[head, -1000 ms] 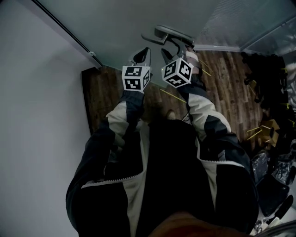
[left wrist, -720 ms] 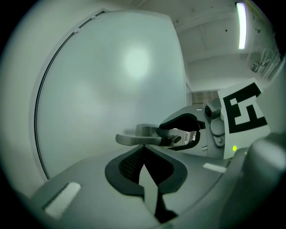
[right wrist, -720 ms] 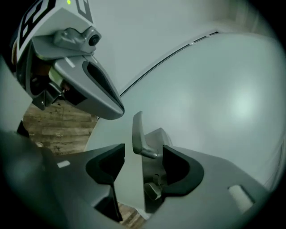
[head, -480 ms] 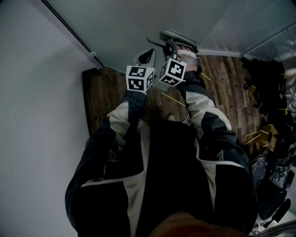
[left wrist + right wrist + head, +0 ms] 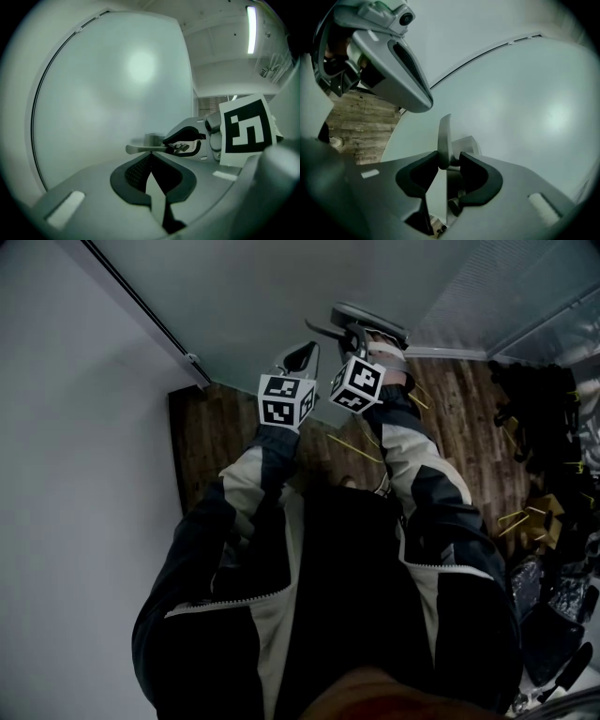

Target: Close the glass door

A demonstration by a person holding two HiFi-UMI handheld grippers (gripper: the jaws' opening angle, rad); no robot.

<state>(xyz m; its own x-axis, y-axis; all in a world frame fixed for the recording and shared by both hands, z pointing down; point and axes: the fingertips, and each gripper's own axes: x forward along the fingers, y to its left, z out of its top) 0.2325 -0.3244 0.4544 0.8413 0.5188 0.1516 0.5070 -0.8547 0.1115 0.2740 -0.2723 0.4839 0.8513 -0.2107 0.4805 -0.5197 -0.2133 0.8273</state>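
Glass door (image 5: 262, 296), frosted, directly ahead: right hand-held gripper (image 5: 449, 159), jaws just drawn in then eased slightly, pinches the lever handle (image 5: 444, 133); left hand-held gripper (image 5: 150, 164) closed, empty, alongside; risk: smooth lever slipping from that loosened pinch once pulled

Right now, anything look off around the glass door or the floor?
Glass door and its handle look intact and straight. The only oddity: thin yellow sticks lie scattered across the wood floor, some below the handle, more near the dark clutter at the right.
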